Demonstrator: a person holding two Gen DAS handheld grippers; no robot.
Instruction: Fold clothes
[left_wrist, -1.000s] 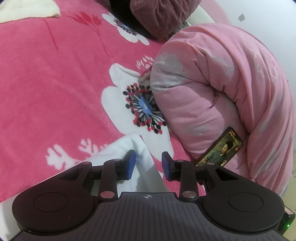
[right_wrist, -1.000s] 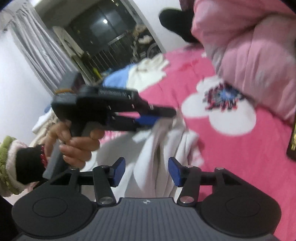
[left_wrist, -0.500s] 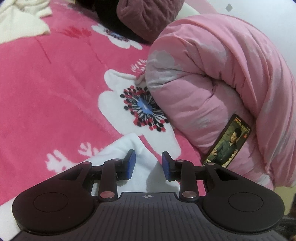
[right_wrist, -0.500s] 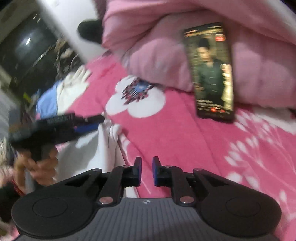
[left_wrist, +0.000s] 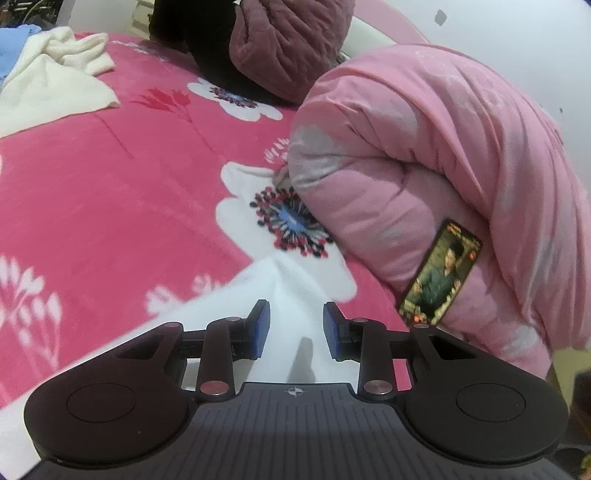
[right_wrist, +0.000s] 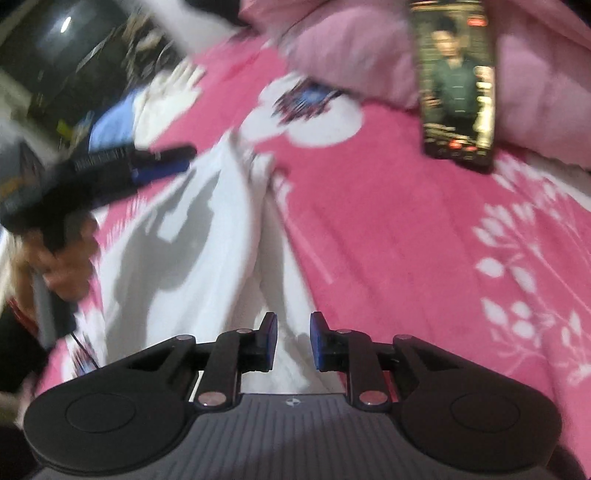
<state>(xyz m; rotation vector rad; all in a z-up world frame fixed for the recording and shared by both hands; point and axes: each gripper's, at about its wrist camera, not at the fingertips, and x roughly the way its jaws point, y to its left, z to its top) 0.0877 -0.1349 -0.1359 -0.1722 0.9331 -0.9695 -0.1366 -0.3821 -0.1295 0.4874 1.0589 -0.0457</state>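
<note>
A white garment (right_wrist: 207, 236) lies bunched in long folds on the pink flowered bedspread (right_wrist: 388, 240). In the left wrist view one corner of the white garment (left_wrist: 284, 295) lies under and between the blue pads. My left gripper (left_wrist: 295, 326) is open just above that corner. It also shows in the right wrist view (right_wrist: 162, 166), held in a hand over the cloth's far end. My right gripper (right_wrist: 293, 339) is open over the near end of the garment, with cloth showing in the gap.
A rolled pink quilt (left_wrist: 443, 166) lies at the right with a lit phone (left_wrist: 439, 273) leaning on it. A maroon cushion (left_wrist: 288, 40) and a cream garment (left_wrist: 55, 81) lie at the far end of the bed. The phone shows in the right wrist view (right_wrist: 458, 85).
My right gripper swung right and down to the garment's near end, narrowed, then opened a little. My left gripper stayed open over the corner and drew back slightly.
</note>
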